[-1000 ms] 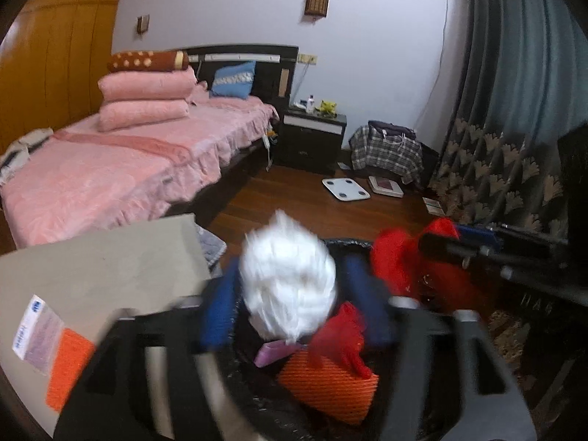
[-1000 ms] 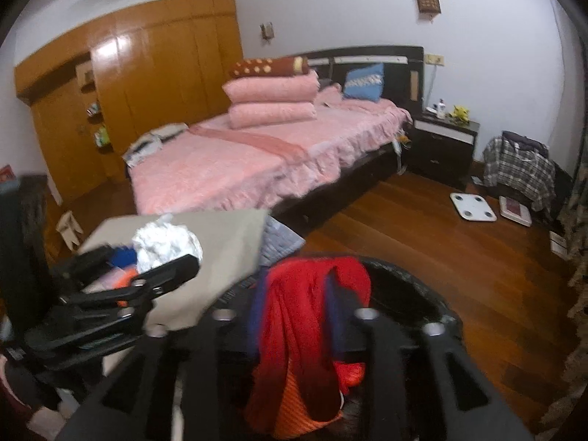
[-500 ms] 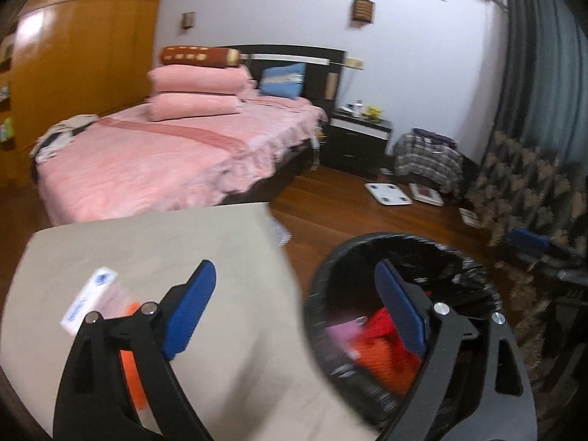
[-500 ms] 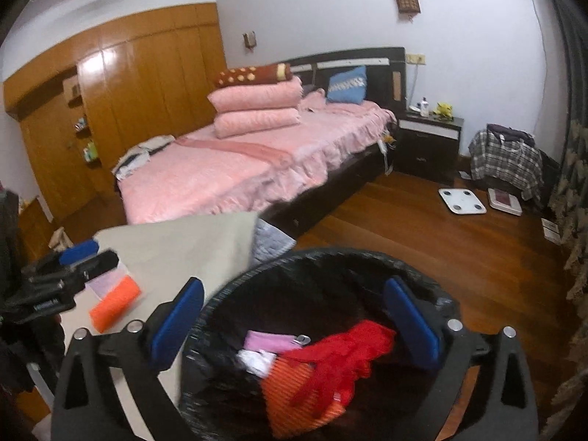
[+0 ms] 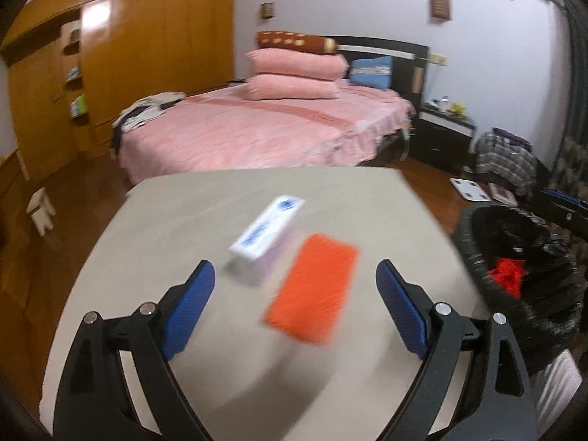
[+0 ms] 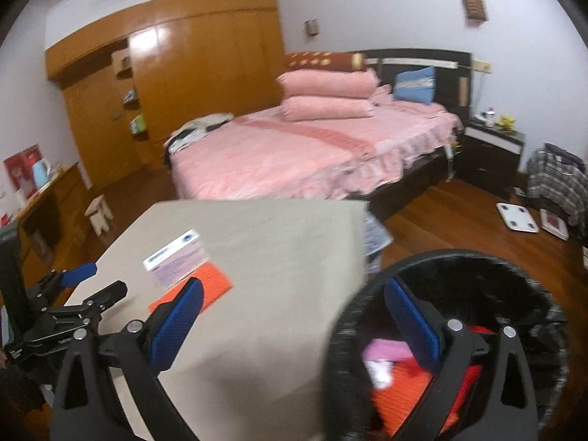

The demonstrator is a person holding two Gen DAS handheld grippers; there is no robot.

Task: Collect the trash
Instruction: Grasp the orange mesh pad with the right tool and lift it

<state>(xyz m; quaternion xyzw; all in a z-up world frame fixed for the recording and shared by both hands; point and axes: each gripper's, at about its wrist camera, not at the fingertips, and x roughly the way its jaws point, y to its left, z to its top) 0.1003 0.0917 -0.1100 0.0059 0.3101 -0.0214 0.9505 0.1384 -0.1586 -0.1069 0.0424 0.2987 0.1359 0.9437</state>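
Flat on table (image 5: 154, 242): white box (image 5: 265, 236), orange pad (image 5: 313, 286), blurred.

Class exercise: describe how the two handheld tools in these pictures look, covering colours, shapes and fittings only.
Both look alike. The left tool and right tool each have two black, curved, hollowed-out arms with silver round bolts at the joints. Each finger ends in a flat blue pad with a finely ribbed face. No cables, sleeves or hands show; any lettering is too blurred to read.

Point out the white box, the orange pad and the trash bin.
white box (image 5: 267, 230), left wrist view, on its printed top face.
orange pad (image 5: 312, 286), left wrist view, at its middle.
trash bin (image 5: 474, 257), left wrist view, on its near rim.
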